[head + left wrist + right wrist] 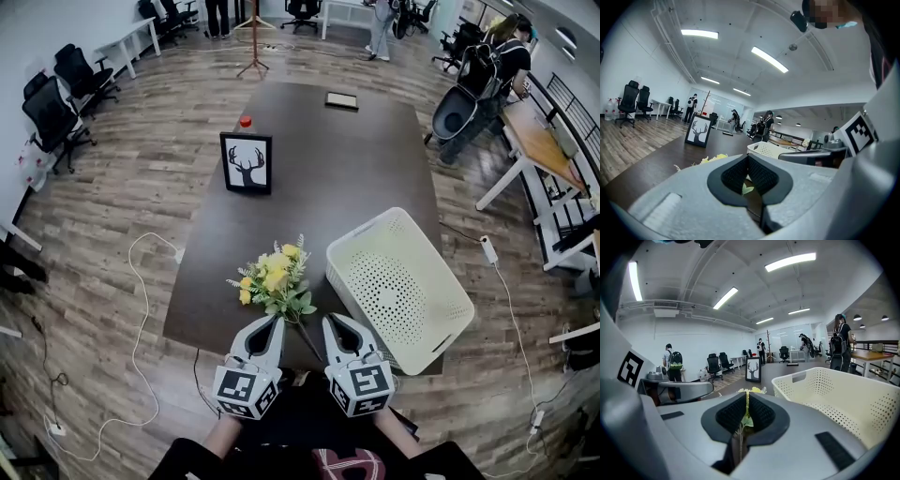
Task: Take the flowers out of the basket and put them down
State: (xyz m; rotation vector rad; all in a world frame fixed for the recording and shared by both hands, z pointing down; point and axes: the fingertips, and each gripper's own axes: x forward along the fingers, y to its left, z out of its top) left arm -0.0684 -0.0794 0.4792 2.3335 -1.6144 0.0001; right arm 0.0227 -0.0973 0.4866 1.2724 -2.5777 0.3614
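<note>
1. While it sits just left of the stem, the left gripper [278, 322] is clenched shut, nothing in it.
2. Yellow flowers [275, 278] lie on the table [319, 159], stem running back between both grippers.
3. Pretty sure the right gripper [331, 320] is pinching the stem.
4. The basket [409, 281] is tipped over just right of them.

Open-plan office. Ahead of my jaws: long dark table [328, 159] on wood-plank floor [159, 169]. Beyond, left: rolling office chairs [80, 75], white desks [127, 42]. Above: ceiling strip lights [790, 262].
</note>
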